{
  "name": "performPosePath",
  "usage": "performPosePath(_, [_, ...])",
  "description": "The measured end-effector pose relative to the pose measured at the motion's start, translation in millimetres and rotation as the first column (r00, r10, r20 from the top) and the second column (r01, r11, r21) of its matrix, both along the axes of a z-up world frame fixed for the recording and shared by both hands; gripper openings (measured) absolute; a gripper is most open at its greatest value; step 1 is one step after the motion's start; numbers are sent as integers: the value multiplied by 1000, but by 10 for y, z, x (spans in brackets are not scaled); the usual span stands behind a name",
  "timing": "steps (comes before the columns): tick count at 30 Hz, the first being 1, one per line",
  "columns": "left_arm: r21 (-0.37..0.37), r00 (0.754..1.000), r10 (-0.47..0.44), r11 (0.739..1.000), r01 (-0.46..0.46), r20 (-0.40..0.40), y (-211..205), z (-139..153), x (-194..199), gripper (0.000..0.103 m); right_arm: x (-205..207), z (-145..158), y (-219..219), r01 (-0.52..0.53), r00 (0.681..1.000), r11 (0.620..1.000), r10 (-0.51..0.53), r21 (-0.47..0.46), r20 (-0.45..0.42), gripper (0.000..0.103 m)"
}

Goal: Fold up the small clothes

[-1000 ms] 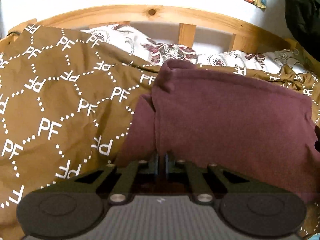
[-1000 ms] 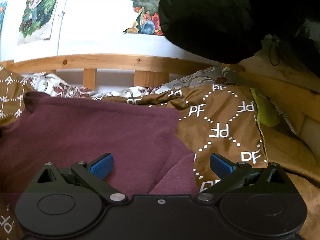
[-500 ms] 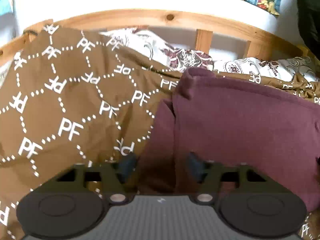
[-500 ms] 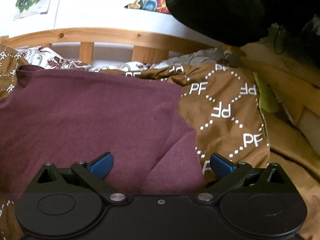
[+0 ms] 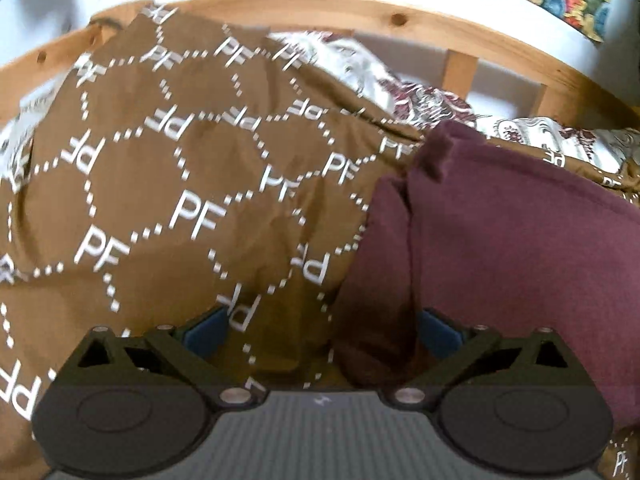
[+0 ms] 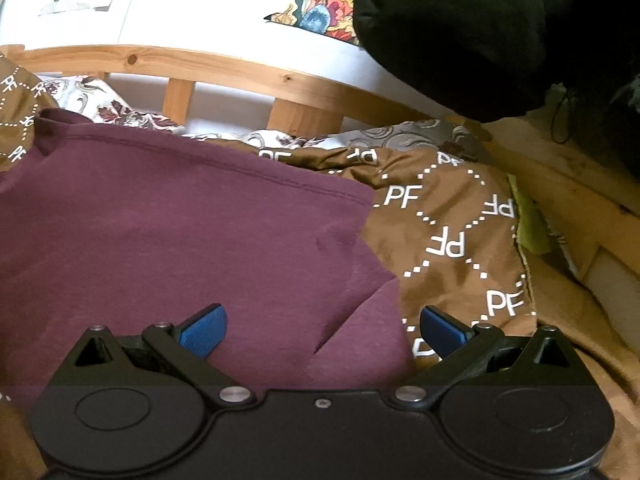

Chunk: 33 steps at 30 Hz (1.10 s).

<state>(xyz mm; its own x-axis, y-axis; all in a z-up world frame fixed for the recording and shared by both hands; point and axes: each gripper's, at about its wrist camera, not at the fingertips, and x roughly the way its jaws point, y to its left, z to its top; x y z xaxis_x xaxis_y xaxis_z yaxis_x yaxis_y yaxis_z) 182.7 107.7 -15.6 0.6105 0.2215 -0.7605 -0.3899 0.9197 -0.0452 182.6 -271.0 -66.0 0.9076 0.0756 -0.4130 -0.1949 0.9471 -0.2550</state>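
Grippers level over maroon shirt [image 6: 180, 220], jaws spread

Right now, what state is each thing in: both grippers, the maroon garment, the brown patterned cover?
Left gripper: open, holding nothing, its jaws either side of the garment's left edge.
Right gripper: open, holding nothing, over the garment's near right corner.
Maroon knit garment: lying folded on the cover, a flap overlapping at its near right corner.
Brown PF-printed bed cover: spread out, wrinkled.
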Motion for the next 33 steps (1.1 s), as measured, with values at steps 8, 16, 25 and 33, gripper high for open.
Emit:
performPosePath(8, [-10, 1000, 22, 1000, -22, 2, 6, 22, -24, 102, -80, 99, -24, -135, 990, 983, 129, 123, 57, 82])
performPosePath(16, [12, 1000, -18, 1000, 18, 6, -67, 11, -2, 102, 121, 29, -148, -42, 988, 968, 76, 246, -132, 27])
performPosePath(25, [1, 998, -65, 998, 65, 18, -54, 23, -78, 102, -19, 119, -197, -4, 990, 968, 40, 252, -136, 4])
performPosePath(33, [-50, 990, -114, 992, 118, 87, -76, 83, -122, 102, -38, 89, -164, 13, 992, 973, 16, 231, -124, 17])
